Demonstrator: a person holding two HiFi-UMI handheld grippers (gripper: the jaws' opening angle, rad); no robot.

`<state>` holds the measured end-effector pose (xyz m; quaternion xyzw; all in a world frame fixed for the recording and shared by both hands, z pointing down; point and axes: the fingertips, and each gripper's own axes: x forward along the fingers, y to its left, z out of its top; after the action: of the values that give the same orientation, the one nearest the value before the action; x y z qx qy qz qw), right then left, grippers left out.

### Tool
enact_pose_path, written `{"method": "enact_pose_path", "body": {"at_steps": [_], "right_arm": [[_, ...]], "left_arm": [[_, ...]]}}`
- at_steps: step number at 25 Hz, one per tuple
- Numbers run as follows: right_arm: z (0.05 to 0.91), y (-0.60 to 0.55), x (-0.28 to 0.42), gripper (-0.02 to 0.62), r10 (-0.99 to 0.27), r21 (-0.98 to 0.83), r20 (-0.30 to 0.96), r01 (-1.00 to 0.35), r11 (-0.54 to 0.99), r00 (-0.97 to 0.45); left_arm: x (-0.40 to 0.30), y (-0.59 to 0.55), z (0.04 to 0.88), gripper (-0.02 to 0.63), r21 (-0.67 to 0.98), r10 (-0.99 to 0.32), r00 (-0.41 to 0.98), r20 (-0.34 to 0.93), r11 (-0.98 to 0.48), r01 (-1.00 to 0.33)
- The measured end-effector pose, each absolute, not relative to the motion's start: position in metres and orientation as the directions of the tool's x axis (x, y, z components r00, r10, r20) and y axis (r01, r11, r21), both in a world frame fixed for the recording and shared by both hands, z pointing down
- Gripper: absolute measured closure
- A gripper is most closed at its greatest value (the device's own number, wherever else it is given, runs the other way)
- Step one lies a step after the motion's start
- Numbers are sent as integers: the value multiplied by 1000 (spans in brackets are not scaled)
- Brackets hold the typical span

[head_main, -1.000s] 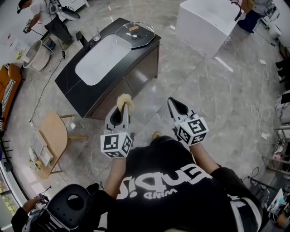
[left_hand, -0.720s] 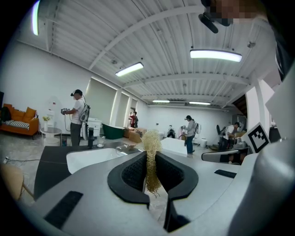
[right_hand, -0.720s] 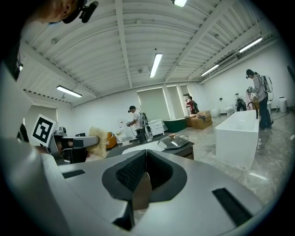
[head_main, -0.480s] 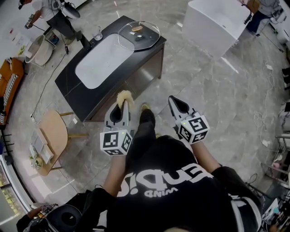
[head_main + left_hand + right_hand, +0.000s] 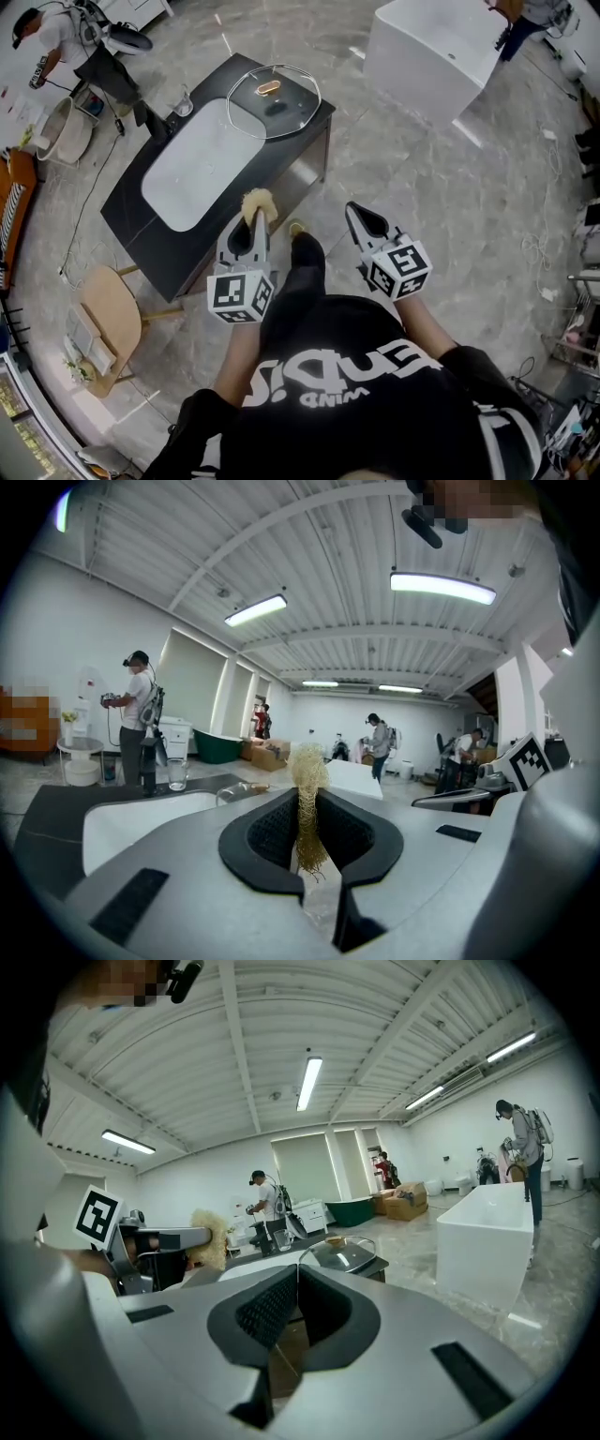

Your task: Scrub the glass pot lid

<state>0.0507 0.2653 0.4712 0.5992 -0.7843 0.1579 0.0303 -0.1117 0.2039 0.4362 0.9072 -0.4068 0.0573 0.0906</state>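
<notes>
- Closer than a second ago, the dark worktop (image 5: 127, 206) is now seen in the head view just ahead of both grippers, and a shoe (image 5: 306, 246) of the person has come into view between them.
- Within the head view, both grippers are held at much the same spots as before.
- The glass pot lid (image 5: 274, 89) is seen flat on the far end of the worktop, its tan knob up, its rim reaching the end of the white basin (image 5: 197, 159).
- It is touched by neither gripper; both are held well short of it.
- The left gripper (image 5: 305, 803) is carried nearly level, its fingers closed on a yellowish fibrous scrubber (image 5: 307, 766), whose tuft sticks out past the tips.
- The right gripper (image 5: 292, 1283) is carried beside it, apart from it, its fingers pressed together with nothing between them.
- A clear drinking glass (image 5: 183, 104) is seen upright on the worktop at the basin's far corner.
- A white tub (image 5: 427, 47) is seen on the floor beyond the worktop, to the right.
</notes>
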Motion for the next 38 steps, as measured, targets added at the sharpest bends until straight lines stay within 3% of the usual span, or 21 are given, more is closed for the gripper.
{"method": "enact_pose_path", "body": {"at_steps": [19, 38], "right_arm": [[444, 18, 56, 581, -896, -176, 266, -932, 318, -356], [445, -80, 72, 581, -851, -173, 272, -893, 416, -449]], "left_arm": [[-80, -45, 430, 557, 182, -689, 692, 215, -668, -722], [-41, -119, 441, 557, 213, -681, 689, 247, -656, -724]]}}
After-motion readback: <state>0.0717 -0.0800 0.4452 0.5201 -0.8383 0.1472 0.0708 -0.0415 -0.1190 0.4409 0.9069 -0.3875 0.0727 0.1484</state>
